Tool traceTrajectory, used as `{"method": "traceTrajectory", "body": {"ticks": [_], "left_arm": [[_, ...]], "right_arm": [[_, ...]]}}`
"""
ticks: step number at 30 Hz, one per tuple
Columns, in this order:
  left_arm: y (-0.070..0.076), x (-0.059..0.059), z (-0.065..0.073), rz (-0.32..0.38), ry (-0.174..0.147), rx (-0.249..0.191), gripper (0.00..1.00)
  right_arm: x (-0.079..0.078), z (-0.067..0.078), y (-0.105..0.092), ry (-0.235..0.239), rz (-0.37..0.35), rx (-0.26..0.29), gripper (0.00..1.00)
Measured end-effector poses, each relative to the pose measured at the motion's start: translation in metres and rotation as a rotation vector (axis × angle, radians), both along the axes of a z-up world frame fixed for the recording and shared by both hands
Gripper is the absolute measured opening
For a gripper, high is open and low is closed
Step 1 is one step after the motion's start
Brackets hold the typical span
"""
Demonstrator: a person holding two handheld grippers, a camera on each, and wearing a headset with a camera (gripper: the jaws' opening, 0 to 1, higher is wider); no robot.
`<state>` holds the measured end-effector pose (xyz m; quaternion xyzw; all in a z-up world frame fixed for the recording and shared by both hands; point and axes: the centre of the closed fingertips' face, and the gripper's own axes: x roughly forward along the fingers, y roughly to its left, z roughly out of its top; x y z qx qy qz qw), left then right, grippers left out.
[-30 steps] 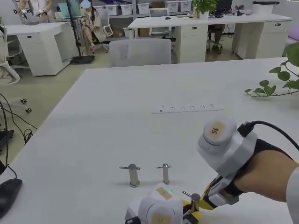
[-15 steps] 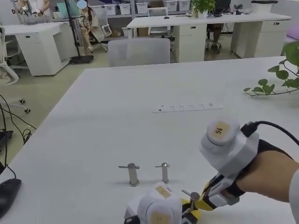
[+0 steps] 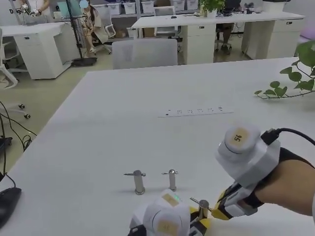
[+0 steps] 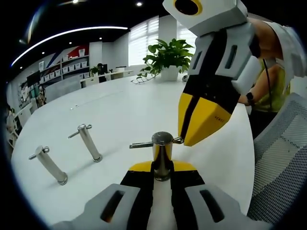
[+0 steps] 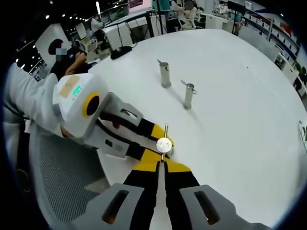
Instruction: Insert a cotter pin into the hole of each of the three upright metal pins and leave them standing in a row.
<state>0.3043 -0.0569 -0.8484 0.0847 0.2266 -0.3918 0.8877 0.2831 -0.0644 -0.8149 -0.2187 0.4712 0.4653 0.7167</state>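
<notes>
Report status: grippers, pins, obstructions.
Left hand-held gripper shut on third pin. Right hand-held gripper shut on cotter pin, through the hole. Other two pins pinned, upright. Nothing obstructing.

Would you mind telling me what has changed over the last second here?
The right gripper tilted slightly rightward, staying shut on the cotter pin in the third pin. The left gripper still clamps that pin; the other two pins stand unmoved.
</notes>
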Motion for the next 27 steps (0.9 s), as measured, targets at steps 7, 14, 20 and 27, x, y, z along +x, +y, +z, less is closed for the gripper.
{"method": "traceTrajectory", "body": {"ticks": [7, 14, 20, 27], "left_arm": [[0.0002, -0.0004, -0.0002, 0.001, 0.000, 0.000, 0.11], [0.0003, -0.0005, -0.0005, 0.001, 0.004, -0.004, 0.11], [0.0002, -0.0002, -0.0012, 0.001, 0.007, -0.003, 0.11], [0.0010, -0.0010, -0.0023, -0.023, -0.001, 0.018, 0.12]], "right_arm": [[0.0025, 0.0000, 0.0038, -0.023, 0.023, -0.010, 0.05], [0.0033, -0.0002, 0.0046, -0.047, 0.045, -0.009, 0.10], [0.0042, -0.0002, 0.0051, -0.060, 0.037, 0.008, 0.15], [0.0044, 0.0014, 0.0030, -0.059, 0.028, 0.019, 0.15]]}}
